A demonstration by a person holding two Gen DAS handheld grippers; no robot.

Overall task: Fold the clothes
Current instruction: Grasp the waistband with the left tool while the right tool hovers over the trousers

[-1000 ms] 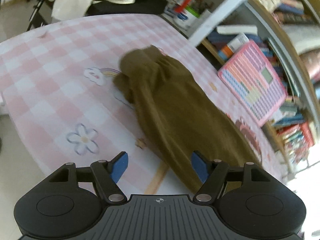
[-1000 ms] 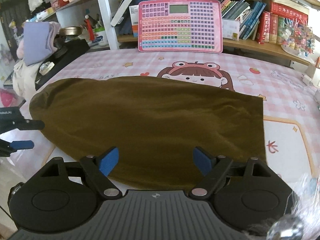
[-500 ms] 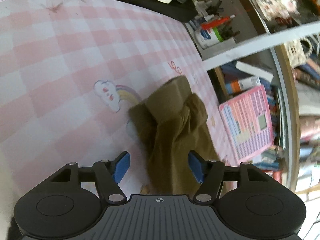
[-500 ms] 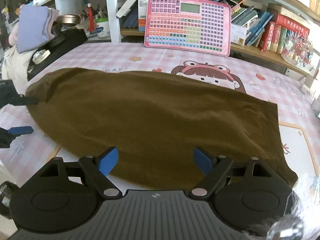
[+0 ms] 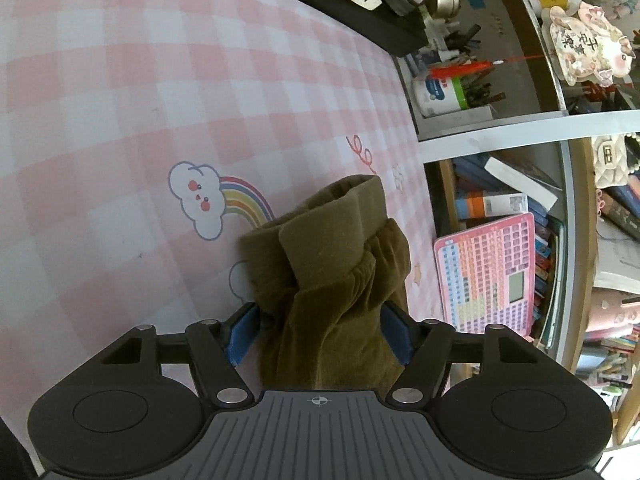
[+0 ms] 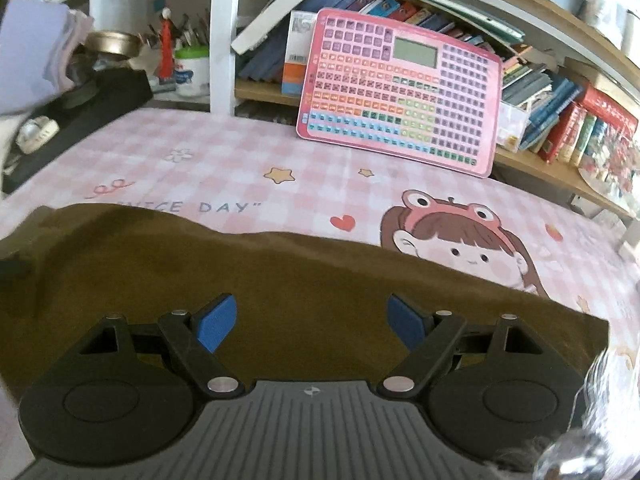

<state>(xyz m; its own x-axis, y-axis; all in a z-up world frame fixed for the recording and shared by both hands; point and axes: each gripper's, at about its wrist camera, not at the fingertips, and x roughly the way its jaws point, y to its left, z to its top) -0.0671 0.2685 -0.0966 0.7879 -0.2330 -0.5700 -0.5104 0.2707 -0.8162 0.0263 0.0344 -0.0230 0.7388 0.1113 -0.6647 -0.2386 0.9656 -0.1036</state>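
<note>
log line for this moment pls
task: fold clothes | left gripper: open, straddling bunched end of brown garment | right gripper: open over garment's middle | garment: flat on pink checked sheet

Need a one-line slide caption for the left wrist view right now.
Left claw open astride the bunched waistband end of the brown garment on the pink checked cloth.

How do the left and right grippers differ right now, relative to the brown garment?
The left gripper straddles the brown garment at its bunched, gathered end; the right gripper hovers over a flat, smooth stretch. Left pads sit beside cloth; right pads stand clear. Both are open.
</note>
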